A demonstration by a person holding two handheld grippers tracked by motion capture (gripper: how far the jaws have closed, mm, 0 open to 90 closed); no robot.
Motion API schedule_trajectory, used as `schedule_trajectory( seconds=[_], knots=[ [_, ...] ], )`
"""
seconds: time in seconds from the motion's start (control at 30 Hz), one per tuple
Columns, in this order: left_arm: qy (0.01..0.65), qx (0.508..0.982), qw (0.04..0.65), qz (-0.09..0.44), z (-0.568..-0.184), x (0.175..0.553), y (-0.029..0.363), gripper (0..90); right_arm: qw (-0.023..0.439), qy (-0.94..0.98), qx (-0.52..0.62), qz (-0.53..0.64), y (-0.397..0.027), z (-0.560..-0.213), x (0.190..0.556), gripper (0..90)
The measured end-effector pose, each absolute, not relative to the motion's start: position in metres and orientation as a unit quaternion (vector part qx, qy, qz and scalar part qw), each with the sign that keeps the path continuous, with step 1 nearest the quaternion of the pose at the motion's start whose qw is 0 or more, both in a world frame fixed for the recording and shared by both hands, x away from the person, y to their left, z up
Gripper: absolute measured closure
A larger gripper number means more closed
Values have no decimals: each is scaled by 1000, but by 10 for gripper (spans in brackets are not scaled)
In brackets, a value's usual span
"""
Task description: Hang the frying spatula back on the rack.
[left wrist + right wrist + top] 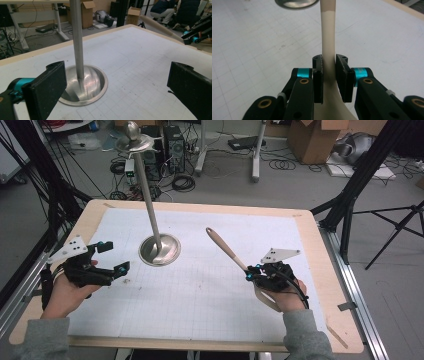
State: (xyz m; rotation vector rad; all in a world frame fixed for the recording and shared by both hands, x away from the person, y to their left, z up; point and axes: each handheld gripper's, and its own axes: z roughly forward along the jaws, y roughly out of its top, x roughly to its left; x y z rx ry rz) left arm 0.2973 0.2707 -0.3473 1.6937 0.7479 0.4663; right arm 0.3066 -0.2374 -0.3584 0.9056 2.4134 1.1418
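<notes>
Beige and smooth, the wooden spatula [226, 249] sits clamped between the closed jaws of our right gripper [256, 272], its handle slanting up and away over the white grid mat [210, 295] (the blade end lies under our right hand). Our left gripper [107, 257] rests at the mat's left edge, jaws wide apart and empty, facing the steel stand [159, 249] with its round base and upright pole.

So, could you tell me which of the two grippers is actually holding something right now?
The right gripper: its jaws are clamped on the beige spatula by its handle. The left gripper has its jaws spread wide with nothing between them, beside the metal stand.
</notes>
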Motion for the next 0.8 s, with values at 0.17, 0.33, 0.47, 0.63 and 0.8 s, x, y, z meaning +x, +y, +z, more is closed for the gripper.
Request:
schedule_trajectory(
  seconds=[0.17,0.33,0.47,0.63,0.8],
  knots=[
    [324,723,577,196,-349,298,271,29,155,839,316,416,-240,-351,308,773],
    [325,721,580,195,-348,298,271,29,153,835,312,427,-240,-345,309,774],
    [327,721,577,199,-348,298,272,29,150,830,311,439,-238,-338,310,774],
    [333,713,585,195,-348,298,272,29,163,821,314,449,-234,-326,309,773],
    [331,713,587,194,-348,298,272,29,165,821,303,454,-230,-315,311,773]
  ],
)
